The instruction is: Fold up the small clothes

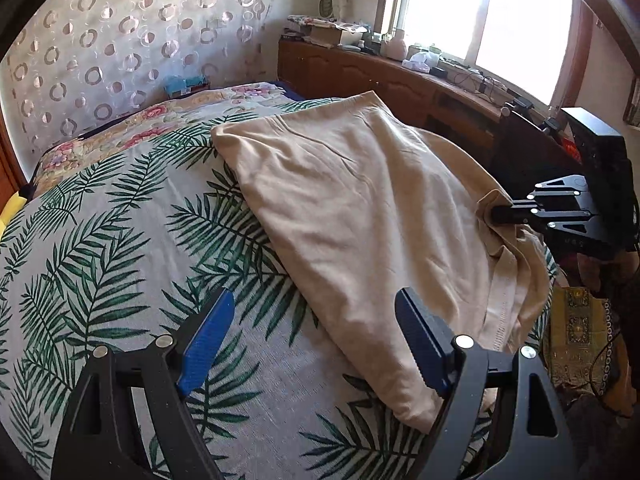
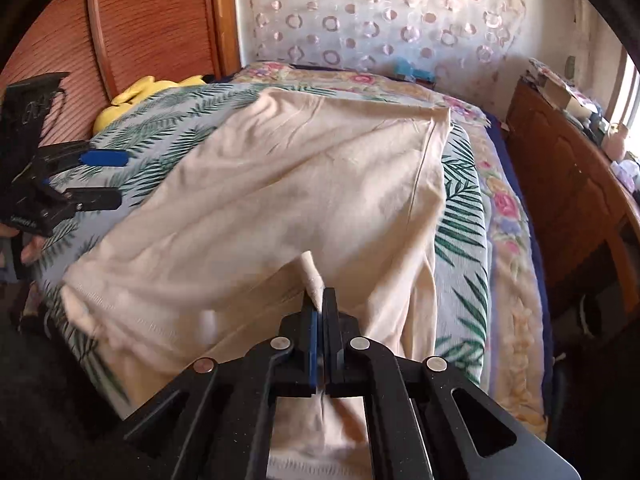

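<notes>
A bed [image 1: 100, 240] spread with a grey cover printed in green palm fronds carries a beige garment [image 1: 360, 208], lying rumpled across its near side. Beyond the cover, a floral quilt [image 1: 168, 116] lies along the bed's far edge by the wall.

Bed w/ palm-leaf sheet [image 1: 100, 240] over a floral quilt [image 1: 132, 128]. Circle-pattern curtain [image 1: 120, 32] behind the bed. Wooden cabinet [image 1: 360, 76] under bright window [image 1: 480, 12], top cluttered w/ boxes, cables. Yellow plush [image 2: 132, 100] by slatted wood door [image 2: 152, 20].
</notes>
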The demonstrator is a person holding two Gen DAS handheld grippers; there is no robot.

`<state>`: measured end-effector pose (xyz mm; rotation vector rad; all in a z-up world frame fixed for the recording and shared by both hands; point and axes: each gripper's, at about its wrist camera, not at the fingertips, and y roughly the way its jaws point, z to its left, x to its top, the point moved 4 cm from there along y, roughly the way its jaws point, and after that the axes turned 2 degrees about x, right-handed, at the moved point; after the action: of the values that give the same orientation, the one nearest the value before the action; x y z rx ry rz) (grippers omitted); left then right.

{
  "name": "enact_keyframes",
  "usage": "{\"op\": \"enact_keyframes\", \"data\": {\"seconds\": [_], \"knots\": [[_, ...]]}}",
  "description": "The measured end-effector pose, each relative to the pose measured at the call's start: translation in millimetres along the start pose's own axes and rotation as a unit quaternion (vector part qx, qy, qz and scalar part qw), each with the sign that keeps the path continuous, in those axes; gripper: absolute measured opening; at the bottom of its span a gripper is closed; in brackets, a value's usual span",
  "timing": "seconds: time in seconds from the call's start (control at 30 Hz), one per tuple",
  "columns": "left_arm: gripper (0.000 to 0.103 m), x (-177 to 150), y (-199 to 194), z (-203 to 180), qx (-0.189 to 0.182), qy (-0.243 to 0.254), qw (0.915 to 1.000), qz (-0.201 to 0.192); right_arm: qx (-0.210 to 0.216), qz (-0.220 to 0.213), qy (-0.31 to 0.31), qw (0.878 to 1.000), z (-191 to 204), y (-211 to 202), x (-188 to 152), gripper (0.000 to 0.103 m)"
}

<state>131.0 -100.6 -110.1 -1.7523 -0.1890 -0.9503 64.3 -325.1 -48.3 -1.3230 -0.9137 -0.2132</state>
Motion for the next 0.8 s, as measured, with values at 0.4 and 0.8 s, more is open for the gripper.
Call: {"op": "enact_keyframes", "data": {"seconds": [0.4, 0.8], "knots": [[0.083, -27, -10, -14, -0.023, 0.008, 0.9995, 0.019, -0.043, -0.011, 0.039, 0.998, -17, -61, -53, 0.006], [0.083, -44, -4, -27, -0.032, 0.017, 0.9982, 0.047, -0.046, -0.068, 0.086, 0.993, -12, -71, -56, 0.055]]}}
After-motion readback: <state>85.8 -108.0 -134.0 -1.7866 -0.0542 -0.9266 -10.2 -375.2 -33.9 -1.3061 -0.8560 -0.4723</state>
